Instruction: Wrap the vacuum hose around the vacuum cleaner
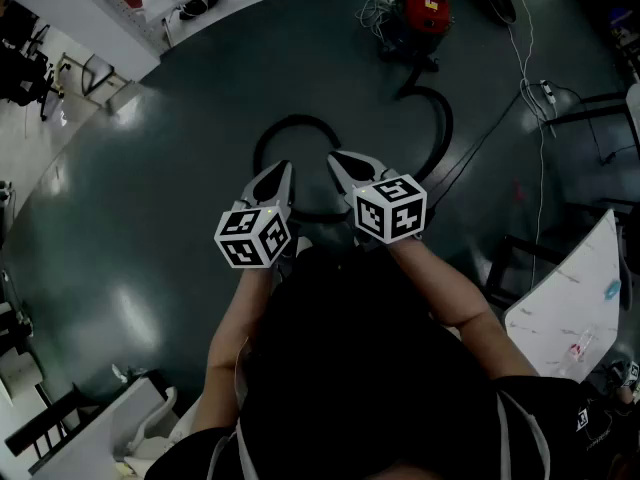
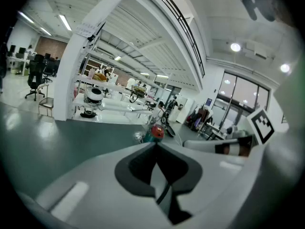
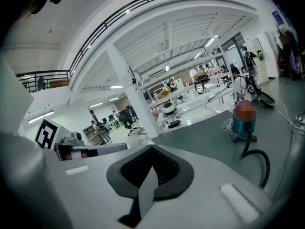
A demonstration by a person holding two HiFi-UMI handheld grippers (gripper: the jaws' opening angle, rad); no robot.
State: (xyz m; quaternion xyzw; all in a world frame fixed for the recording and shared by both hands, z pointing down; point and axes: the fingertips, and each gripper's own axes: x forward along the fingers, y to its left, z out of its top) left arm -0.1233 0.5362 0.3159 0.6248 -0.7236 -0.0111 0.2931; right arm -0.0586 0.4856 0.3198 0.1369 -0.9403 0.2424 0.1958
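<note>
Across the dark floor (image 1: 150, 168), well apart from the person, stands the red-topped vacuum cleaner (image 1: 424, 13). Its black vacuum hose (image 1: 446, 123) trails away from it in loose curves over the floor, the nearest loop lying just beyond the grippers in the head view. None of the hose lies round the machine, so the wrapping looks not yet begun. The left hand-held gripper (image 1: 286, 168) and right hand-held gripper (image 1: 335, 158) are both clenched on nothing, side by side, aimed toward the cleaner. By my judgement everything is left: picking up the hose, bringing it to the cleaner and winding it round.
</note>
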